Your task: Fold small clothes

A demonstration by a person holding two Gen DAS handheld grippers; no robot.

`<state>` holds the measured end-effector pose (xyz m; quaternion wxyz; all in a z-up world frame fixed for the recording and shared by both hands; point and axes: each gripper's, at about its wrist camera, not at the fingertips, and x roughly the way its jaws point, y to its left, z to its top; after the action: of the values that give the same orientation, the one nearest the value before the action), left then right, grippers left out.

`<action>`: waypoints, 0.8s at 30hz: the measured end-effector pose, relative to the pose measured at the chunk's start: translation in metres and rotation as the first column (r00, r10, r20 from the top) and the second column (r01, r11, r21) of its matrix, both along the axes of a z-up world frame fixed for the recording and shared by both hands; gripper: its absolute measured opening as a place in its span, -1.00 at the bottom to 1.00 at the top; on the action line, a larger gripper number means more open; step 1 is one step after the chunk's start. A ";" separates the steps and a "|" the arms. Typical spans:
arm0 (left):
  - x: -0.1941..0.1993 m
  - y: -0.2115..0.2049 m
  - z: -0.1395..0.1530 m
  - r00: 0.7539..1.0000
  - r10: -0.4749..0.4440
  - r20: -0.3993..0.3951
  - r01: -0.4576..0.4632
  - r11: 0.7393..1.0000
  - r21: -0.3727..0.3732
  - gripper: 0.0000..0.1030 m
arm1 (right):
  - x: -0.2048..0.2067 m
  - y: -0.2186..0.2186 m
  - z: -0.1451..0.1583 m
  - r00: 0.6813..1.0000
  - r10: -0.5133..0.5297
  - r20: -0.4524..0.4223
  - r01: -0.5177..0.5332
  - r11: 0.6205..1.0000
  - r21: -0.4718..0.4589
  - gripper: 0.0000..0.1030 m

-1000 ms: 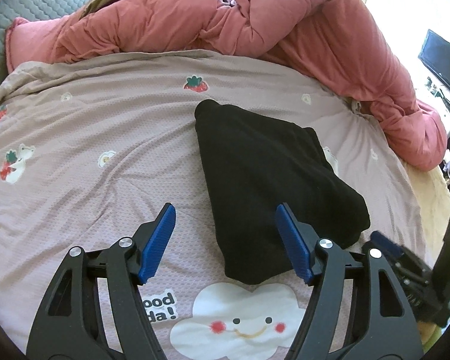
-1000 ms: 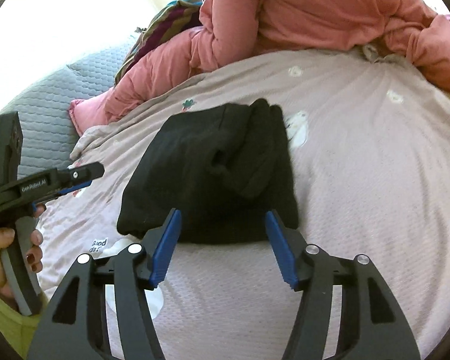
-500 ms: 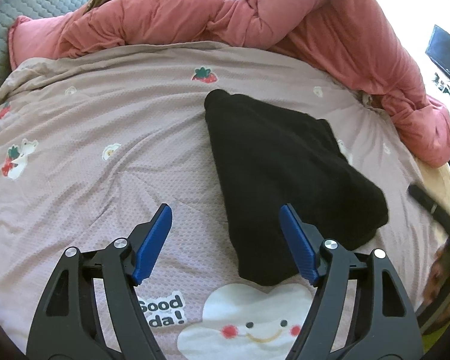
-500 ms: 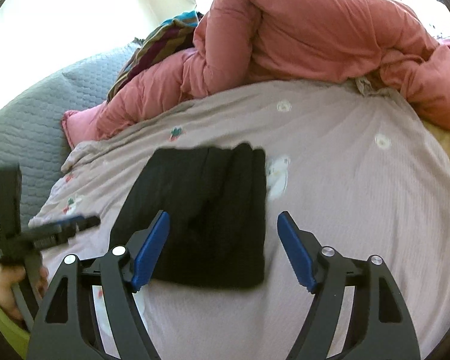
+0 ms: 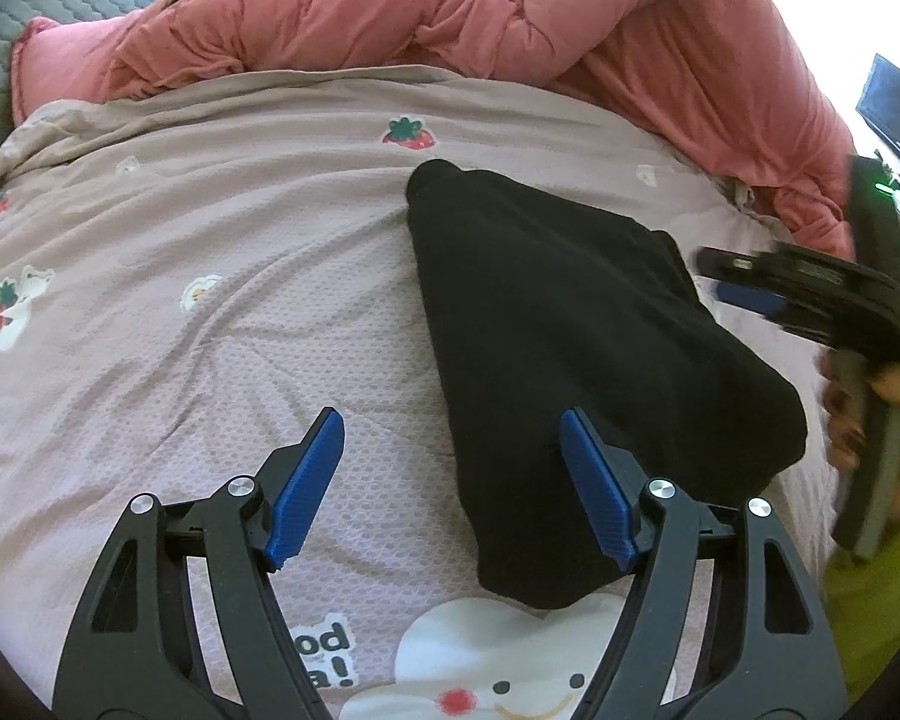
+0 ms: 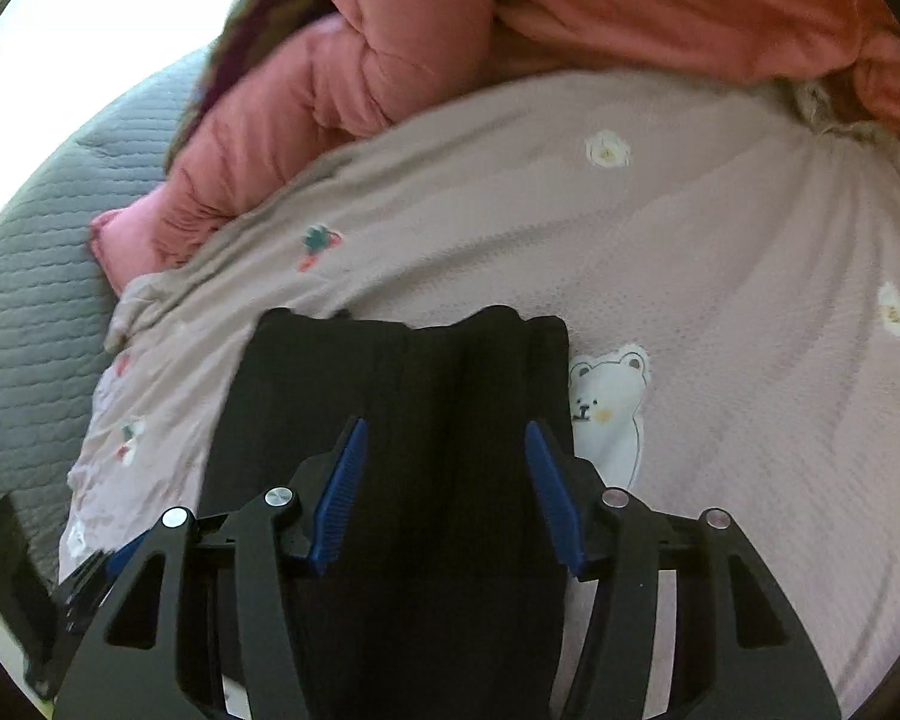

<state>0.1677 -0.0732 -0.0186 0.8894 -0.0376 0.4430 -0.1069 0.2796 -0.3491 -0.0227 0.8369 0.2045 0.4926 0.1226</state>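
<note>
A folded black garment (image 5: 570, 324) lies on the mauve printed bedspread (image 5: 210, 276). My left gripper (image 5: 450, 420) is open and empty, hovering over the garment's near left edge; its right finger is over the cloth. My right gripper (image 6: 444, 432) is open and empty, right above the garment (image 6: 402, 396), with the cloth between its blue pads. The right gripper also shows in the left wrist view (image 5: 810, 300) at the garment's far right side, held by a hand.
A bunched pink duvet (image 5: 510, 18) lies along the far side of the bed. A grey quilted headboard (image 6: 24, 276) is at the left. A dark screen (image 5: 894, 114) stands off the bed at right. The left gripper's handle (image 6: 42, 612) shows at the lower left.
The right gripper has moved in from the near side to just over the garment. The left gripper has drawn slightly closer to the garment. Both stay open.
</note>
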 end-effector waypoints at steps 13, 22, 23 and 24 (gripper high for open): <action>0.001 0.000 -0.006 1.000 -0.010 -0.005 0.010 0.999 -0.032 0.29 | 0.010 0.023 -0.005 0.998 0.062 0.007 -0.062 0.998 -0.021 -0.24; -0.001 -0.006 -0.004 0.999 -0.038 0.012 0.038 0.998 -0.044 0.29 | -0.009 0.019 0.026 0.985 0.101 0.140 -0.085 0.989 -0.119 -0.78; -0.002 -0.007 -0.003 0.999 -0.048 0.013 0.048 0.997 -0.053 0.29 | -0.013 0.017 0.034 0.982 0.104 0.156 -0.081 0.986 -0.145 -0.79; -0.003 -0.009 -0.002 0.998 -0.056 0.013 0.057 0.997 -0.060 0.29 | -0.016 0.016 0.038 0.980 0.108 0.166 -0.080 0.983 -0.165 -0.79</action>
<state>0.1646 -0.0823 -0.0202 0.8870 -0.0514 0.4352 -0.1456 0.2638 -0.3334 0.0158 0.8835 0.1029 0.4349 0.1402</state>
